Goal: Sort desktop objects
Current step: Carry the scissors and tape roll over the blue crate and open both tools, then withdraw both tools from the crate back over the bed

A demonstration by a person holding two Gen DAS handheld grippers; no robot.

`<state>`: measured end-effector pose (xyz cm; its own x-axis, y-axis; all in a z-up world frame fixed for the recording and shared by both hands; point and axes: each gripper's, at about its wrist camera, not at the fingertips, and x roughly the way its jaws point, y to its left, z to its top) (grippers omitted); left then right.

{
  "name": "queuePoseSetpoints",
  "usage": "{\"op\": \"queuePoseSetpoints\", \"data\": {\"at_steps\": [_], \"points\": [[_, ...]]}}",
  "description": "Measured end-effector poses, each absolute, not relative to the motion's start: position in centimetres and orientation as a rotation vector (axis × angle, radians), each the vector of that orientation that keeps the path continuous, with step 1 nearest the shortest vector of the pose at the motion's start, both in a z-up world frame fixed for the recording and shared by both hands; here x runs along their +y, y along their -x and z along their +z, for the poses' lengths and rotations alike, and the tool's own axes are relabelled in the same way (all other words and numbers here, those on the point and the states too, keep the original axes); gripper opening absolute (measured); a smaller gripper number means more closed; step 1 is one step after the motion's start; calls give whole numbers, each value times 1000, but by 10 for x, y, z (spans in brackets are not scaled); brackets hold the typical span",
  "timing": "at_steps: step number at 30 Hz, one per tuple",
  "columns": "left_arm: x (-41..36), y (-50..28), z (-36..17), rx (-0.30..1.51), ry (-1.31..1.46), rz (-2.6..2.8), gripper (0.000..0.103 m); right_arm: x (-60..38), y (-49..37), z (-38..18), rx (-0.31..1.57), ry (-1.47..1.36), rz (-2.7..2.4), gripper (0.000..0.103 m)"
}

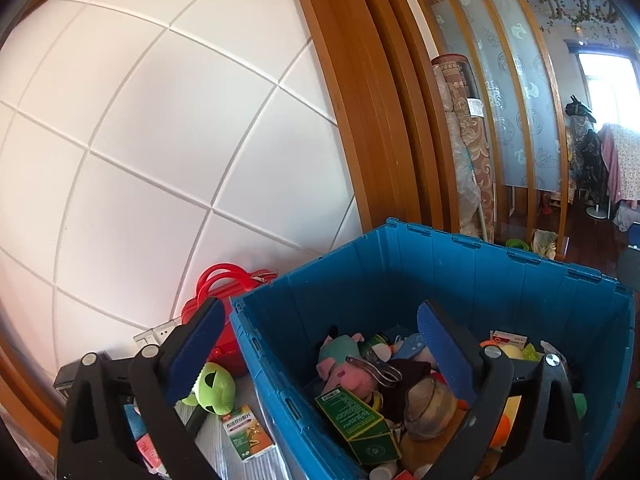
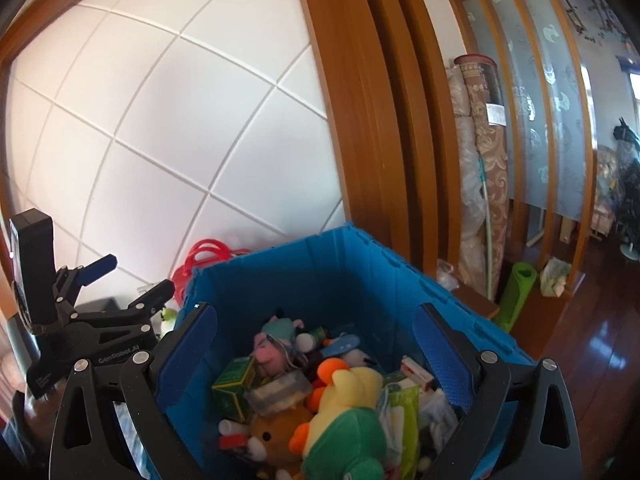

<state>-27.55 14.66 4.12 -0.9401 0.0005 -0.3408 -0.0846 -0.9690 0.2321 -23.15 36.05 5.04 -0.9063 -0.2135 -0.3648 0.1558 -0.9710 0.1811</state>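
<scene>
Left wrist view: left gripper [image 1: 320,344] spread wide with nothing between the blue pads, straddling the near left wall of the blue crate [image 1: 500,264]. Inside the crate, toward 5 o'clock of the frame, a pink plush pig [image 1: 344,372] beside a green carton [image 1: 360,420] and a clear round lid or bowl [image 1: 430,408], hard to tell which; further contents blocked by the right finger. Outside the crate, at 7 o'clock, a green plush frog [image 1: 212,388] above a small medicine box [image 1: 248,432], both on a pale surface partly hidden by the left finger. Behind, at 9 o'clock of the crate, a red bag [image 1: 224,316], mostly covered. Right wrist view: right gripper [image 2: 316,344] likewise wide apart and holding nothing, poised above the same blue crate [image 2: 360,256]. Below, a jumble: yellow plush duck [image 2: 352,392], green plush [image 2: 344,440] cut off at the bottom edge, brown bear [image 2: 276,436], pink pig [image 2: 268,350], green carton [image 2: 234,384]. At 9 o'clock, left gripper [image 2: 128,284] seen side-on, fingers apart.
</scene>
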Motion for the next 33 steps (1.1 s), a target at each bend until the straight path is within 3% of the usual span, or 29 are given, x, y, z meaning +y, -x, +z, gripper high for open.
{"op": "queuePoseSetpoints", "data": {"at_steps": [18,33], "points": [[85,207,8,309,537,3110,98,304,170,33,-148,-528,-2841,102],[-103,118,-59,278,633,3249,98,138,140,-4,-57,-580,-2647,103]]}}
